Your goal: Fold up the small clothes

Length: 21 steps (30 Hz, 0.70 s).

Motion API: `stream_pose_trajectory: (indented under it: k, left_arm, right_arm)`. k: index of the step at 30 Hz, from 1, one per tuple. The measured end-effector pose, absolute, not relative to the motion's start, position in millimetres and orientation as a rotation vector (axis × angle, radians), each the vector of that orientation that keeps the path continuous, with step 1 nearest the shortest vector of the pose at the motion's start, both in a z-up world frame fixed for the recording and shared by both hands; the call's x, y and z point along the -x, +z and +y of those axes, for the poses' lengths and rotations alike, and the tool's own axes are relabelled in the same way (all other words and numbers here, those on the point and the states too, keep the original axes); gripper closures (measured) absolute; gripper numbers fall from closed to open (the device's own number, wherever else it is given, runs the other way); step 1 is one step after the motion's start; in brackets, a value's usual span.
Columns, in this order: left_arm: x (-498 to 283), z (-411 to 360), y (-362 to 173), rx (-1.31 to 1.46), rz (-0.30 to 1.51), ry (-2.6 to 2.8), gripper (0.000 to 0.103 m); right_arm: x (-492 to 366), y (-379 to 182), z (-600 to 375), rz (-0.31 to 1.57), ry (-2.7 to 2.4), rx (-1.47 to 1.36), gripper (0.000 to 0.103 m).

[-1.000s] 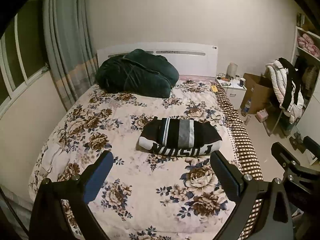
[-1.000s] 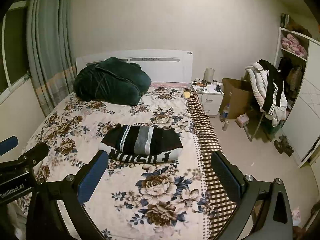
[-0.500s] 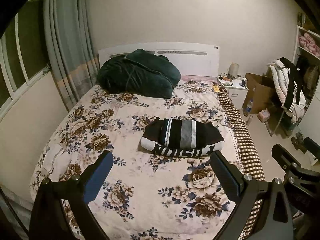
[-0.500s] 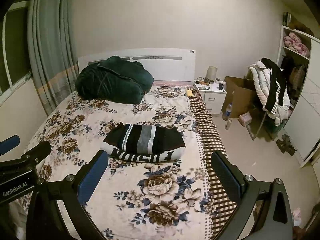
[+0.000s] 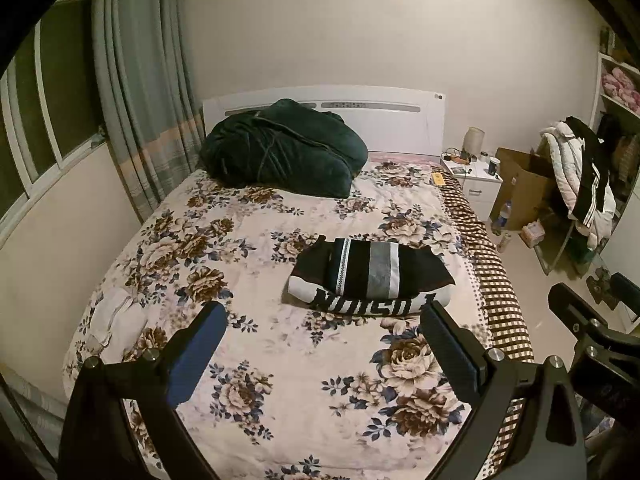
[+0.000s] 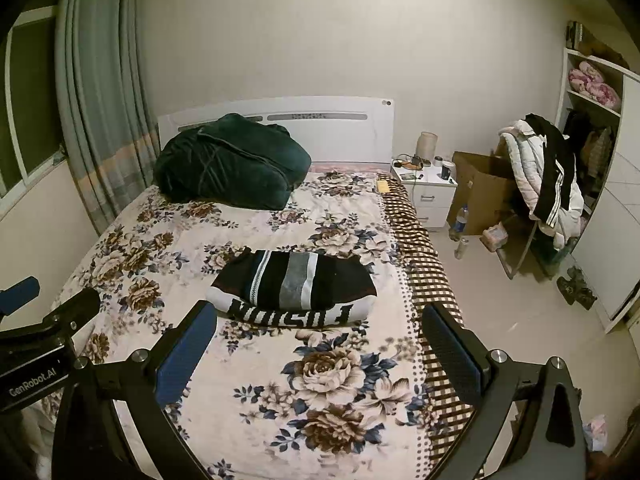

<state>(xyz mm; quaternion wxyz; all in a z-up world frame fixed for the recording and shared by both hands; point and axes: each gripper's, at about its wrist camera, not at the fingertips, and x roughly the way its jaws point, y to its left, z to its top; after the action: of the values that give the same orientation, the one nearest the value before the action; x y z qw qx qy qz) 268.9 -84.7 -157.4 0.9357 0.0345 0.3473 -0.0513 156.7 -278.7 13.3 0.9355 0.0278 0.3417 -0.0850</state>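
A folded black garment point(image 5: 370, 276) with grey and white stripes and white lettering lies on the floral bedspread point(image 5: 280, 360), right of the bed's middle. It also shows in the right wrist view point(image 6: 294, 286). My left gripper point(image 5: 324, 312) is open and empty, held back from the garment near the bed's foot. My right gripper point(image 6: 320, 312) is open and empty too, at about the same distance. The right gripper's body shows at the right edge of the left wrist view point(image 5: 592, 328); the left gripper's body shows at the left edge of the right wrist view point(image 6: 40, 332).
A dark green bundle point(image 5: 280, 152) lies at the headboard. A small white cloth point(image 5: 116, 316) lies at the bed's left edge. A checked blanket point(image 6: 420, 256) hangs over the right side. Right of the bed stand a nightstand point(image 6: 428, 188), cardboard box point(image 6: 480, 188) and clothes-draped chair point(image 6: 548, 184).
Both grippers have drawn back a little and tilted, so the bed and garment sit slightly farther and shifted in view. The garment has not moved. Both stay open.
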Motion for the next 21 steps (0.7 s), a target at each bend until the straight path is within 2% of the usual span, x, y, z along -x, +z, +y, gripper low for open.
stream_pose_trajectory:
  k: [21]
  left_arm:
    - [-271.7,-79.8,-156.3,-0.073,0.714,-0.101,0.004]
  right_arm:
    - [-158.7,8.0,-276.3,0.698,-0.179,-0.064,0.000]
